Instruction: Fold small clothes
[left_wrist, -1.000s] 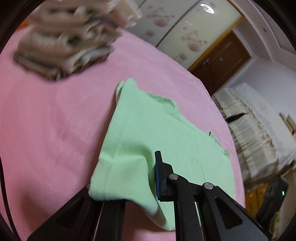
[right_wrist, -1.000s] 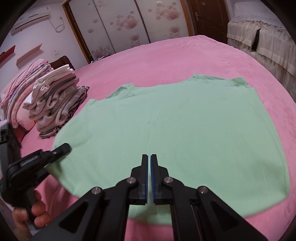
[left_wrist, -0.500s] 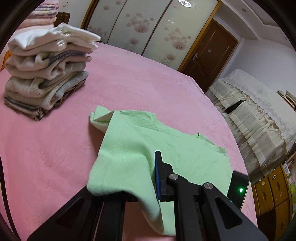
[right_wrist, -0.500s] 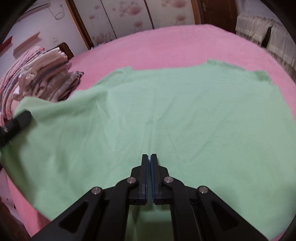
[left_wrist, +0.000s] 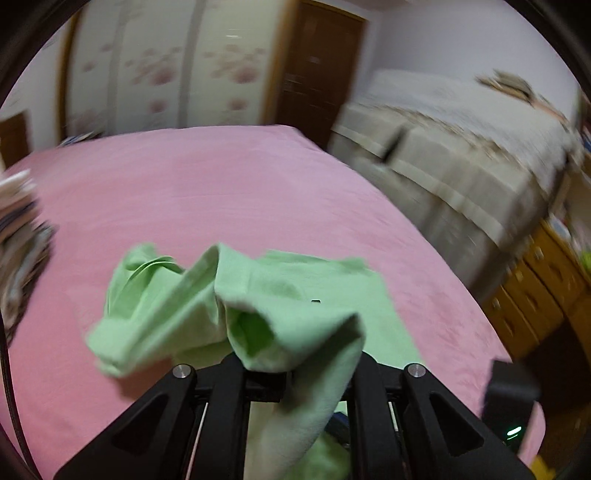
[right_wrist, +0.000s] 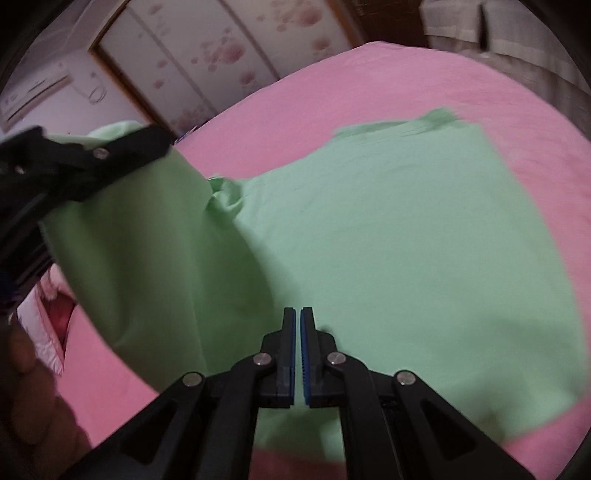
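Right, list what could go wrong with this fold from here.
The left tongs hold a bunched part of the green shirt in the air; the fold may land crooked or creased. The right tongs sit shut on the shirt's near edge and could drag it along the pink bed.

1. A bed (left_wrist: 229, 192) under a pink cover fills the middle of both views.
2. Behind it stands a wardrobe (left_wrist: 166, 70) with sliding doors printed with pink blossoms.
3. A dark wooden door (left_wrist: 314, 74) is just right of it.
4. A cream-draped sofa (left_wrist: 461, 162) stands at right, near yellow wooden drawers (left_wrist: 535, 291).
5. An air conditioner (right_wrist: 35, 96) hangs on the white wall.
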